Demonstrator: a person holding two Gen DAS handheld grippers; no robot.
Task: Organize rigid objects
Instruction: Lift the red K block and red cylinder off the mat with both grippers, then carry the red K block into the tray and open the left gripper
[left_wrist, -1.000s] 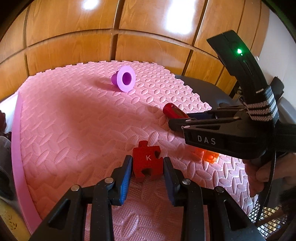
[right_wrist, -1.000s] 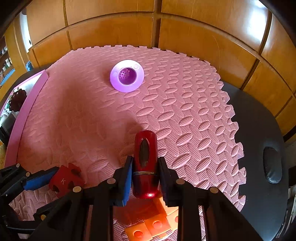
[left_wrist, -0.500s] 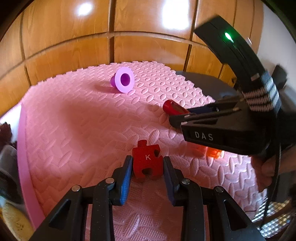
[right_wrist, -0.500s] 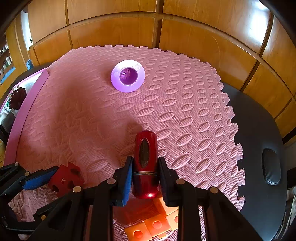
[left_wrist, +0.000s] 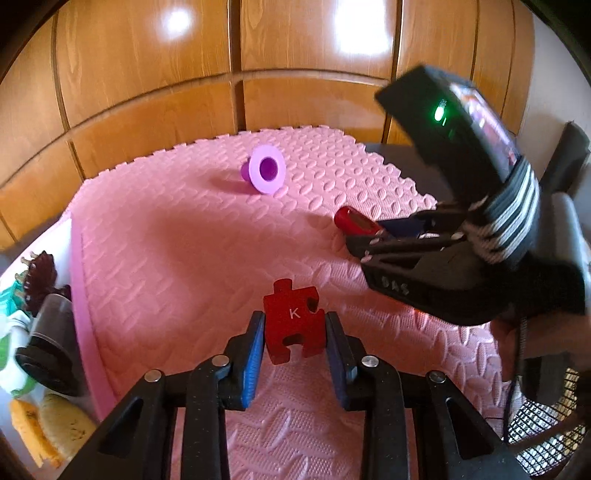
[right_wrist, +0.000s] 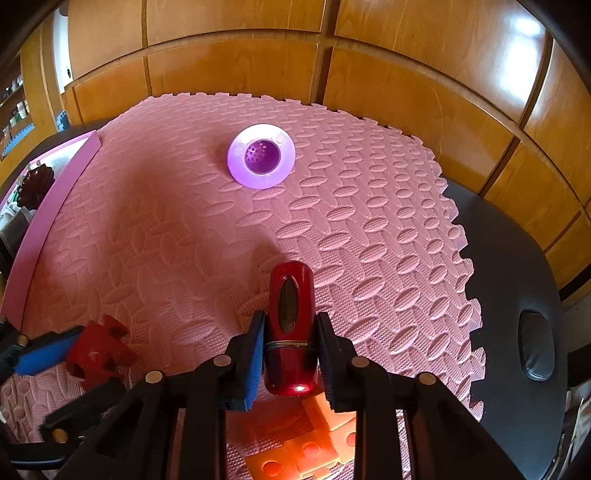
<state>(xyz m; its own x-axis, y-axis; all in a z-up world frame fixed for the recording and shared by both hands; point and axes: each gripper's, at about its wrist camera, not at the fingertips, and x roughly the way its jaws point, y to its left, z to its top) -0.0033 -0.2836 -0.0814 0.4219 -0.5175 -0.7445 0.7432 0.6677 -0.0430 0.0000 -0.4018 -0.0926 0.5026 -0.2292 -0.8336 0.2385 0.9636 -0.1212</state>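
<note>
The red puzzle piece (left_wrist: 293, 325), marked with a white K, stands upright between the blue pads of the left claw (left_wrist: 294, 341), which is closed on it and grips both of its side edges. The piece sits just above the pink foam mat (left_wrist: 177, 258); whether its lower edge touches the mat I cannot tell.

Off to that claw's right, the right claw (right_wrist: 290, 350) is clamped around a glossy red cylinder (right_wrist: 291, 325) with a dark oval window on its top face. The cylinder points forward past the fingertips, its rounded nose out over the mat. Directly beneath this claw lie orange blocks (right_wrist: 310, 446) with round studs, resting on the mat.

Well ahead of both claws, a purple flanged cup (right_wrist: 261, 156) lies on the mat, its wide rim facing them and small holes showing in its bottom.

Beyond the mat's toothed right edge the dark tabletop (right_wrist: 517, 387) shows. To the far left of the left claw, past a pink border strip (left_wrist: 83, 332), sits a jumble of toys (left_wrist: 33, 295). Wooden panels (right_wrist: 406, 81) rise behind it all.
</note>
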